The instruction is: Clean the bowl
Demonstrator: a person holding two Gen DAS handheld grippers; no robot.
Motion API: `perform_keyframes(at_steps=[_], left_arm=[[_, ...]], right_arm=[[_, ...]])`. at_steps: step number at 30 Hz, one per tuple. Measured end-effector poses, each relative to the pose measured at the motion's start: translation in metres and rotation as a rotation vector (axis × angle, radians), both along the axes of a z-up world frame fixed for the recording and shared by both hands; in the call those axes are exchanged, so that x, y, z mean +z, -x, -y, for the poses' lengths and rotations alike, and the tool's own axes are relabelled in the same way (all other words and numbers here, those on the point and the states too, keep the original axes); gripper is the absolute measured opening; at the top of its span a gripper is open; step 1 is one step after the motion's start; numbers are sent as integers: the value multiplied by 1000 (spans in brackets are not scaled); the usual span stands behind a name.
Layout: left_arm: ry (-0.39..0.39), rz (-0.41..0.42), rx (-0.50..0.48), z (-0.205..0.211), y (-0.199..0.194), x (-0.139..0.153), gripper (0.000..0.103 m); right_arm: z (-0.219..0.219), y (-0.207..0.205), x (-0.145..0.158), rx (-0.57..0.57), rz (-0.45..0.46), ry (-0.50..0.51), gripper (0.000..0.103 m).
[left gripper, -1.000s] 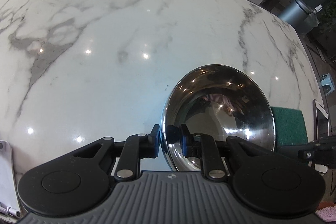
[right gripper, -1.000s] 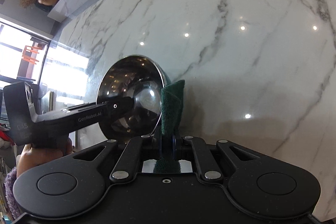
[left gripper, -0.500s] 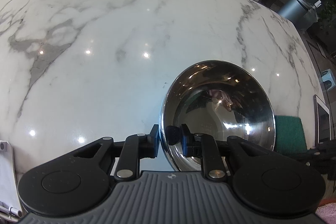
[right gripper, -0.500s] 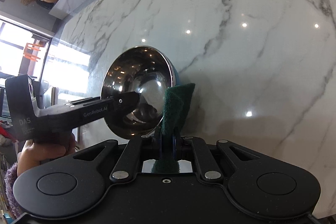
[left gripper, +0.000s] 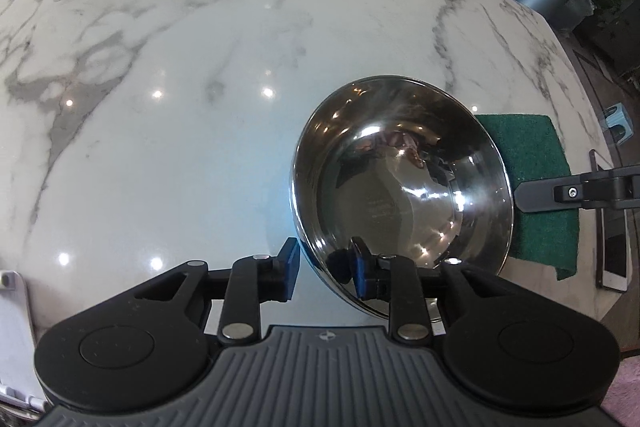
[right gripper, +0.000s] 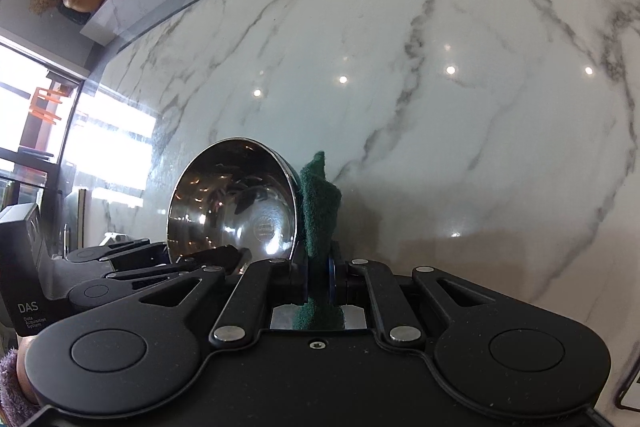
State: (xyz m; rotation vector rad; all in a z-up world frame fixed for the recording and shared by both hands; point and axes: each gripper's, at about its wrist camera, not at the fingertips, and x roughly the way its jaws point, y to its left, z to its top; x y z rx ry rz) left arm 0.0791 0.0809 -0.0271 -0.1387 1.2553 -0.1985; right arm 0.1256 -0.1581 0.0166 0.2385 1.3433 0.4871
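Marble, white with grey veins: table (left gripper: 168, 155), polished, carrying every item listed below.

Steel bowl (left gripper: 400, 187), mirror-bright, tipped up on its side on the near right part of the table, mouth facing the left-wrist camera. Its near rim sits between the fingers of the left gripper (left gripper: 324, 273).

Green scouring pad (left gripper: 532, 163), flat and rough, lying behind the bowl on the right in the left-wrist view, just beside or touching the outer wall; which of the two cannot be told.

Left gripper: fingers opening at this moment; the left pad stands clear of the rim, the right pad is against the inner wall. Grasp judged as released or nearly so.

Right gripper (right gripper: 318, 277): fingers clenched on the lower edge of the scouring pad, which stands up between them.

White tablet or phone (left gripper: 612, 251), at the far right table edge, partly cut off.

Risks, as judged: with the left fingers letting go, the tilted bowl may rock, slide or drop flat on slick marble. Pad pressure from the right against an unsupported wall could push the bowl away. A thin grip on the pad's edge may let it fold or slip.
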Motion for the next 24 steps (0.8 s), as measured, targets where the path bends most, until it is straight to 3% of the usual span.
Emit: perform_keyframes(at_steps=[17, 24], left_arm=[[-33, 5, -97, 7, 2, 2, 24], [-136, 18, -202, 25, 2, 6, 27]], right_arm=[[-12, 1, 1, 132, 29, 58, 8], [-6, 0, -3, 164, 26, 31, 8]])
